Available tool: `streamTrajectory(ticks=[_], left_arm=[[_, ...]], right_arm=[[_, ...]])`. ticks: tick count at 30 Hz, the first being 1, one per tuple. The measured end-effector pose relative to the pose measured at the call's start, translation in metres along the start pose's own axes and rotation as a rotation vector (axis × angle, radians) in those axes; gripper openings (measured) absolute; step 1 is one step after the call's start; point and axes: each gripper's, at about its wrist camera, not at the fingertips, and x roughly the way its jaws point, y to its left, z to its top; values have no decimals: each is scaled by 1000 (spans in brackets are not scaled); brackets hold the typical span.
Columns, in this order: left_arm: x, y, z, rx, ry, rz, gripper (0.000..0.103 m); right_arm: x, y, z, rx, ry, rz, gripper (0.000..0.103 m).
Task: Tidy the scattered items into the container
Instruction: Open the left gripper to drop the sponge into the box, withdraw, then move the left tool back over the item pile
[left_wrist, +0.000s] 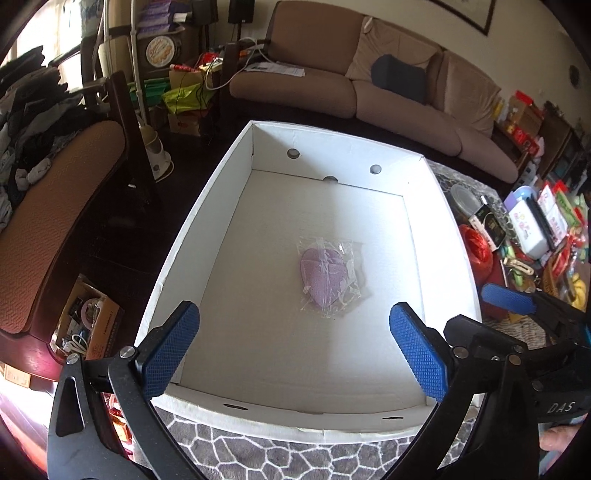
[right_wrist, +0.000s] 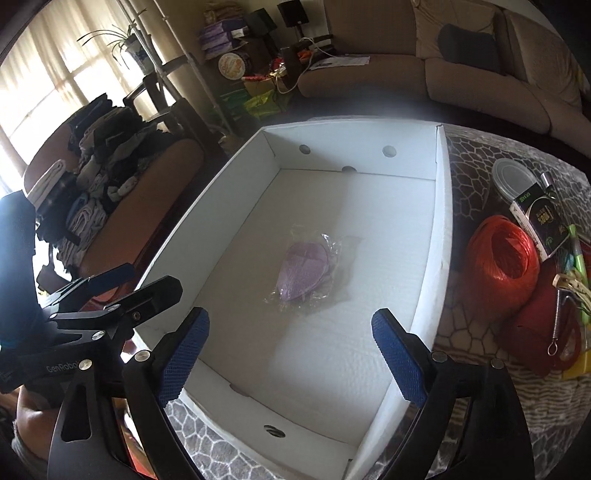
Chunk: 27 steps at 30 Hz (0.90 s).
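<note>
Inside white box (left_wrist: 192, 236), bagged purple item (left_wrist: 327, 275); identity unclear through wrapper.

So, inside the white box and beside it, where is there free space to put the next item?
The white cardboard box holds only a bagged purple sponge near its middle. Its floor is bare between the sponge and the far wall with round holes, and toward the near wall. To its right it is crowded: orange twine roll, lidded tub, black packet.

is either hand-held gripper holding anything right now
Nothing is held. The left hand-held gripper and right hand-held gripper are open above the white box.
</note>
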Motion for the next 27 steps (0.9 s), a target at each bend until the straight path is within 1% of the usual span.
streamTrajectory(ticks=[4,7,16,20,23,24,26,27], left_arm=[[-12,-9,-8,31,-4,27,103],[-23,-15,-14,53,-8,48,103],[-54,-34,-32,89,-23,67,103],[-62,-48,-40,102,-26,71,103],[-66,-63,-44,115,-34,110,103],[-68,-69,-45,119,-41,101,103],[-70,-80,-47,123,-47,86,103],[-70,-87,-48,127,-47,77,103]], right_arm=[[-18,7,-10,-49,-24,-65,95],[-30,9,-16,-60,-34,-85,96],[-67,6,-31,-57,-71,-117,96],[-82,3,-38,-73,-92,-161,96],[-93,-7,-45,-55,-103,-161,96],[-97,-11,-47,-47,-108,-158,96],[-103,-21,-51,-36,-109,-135,103],[-106,-27,-54,-32,-99,-137,103]])
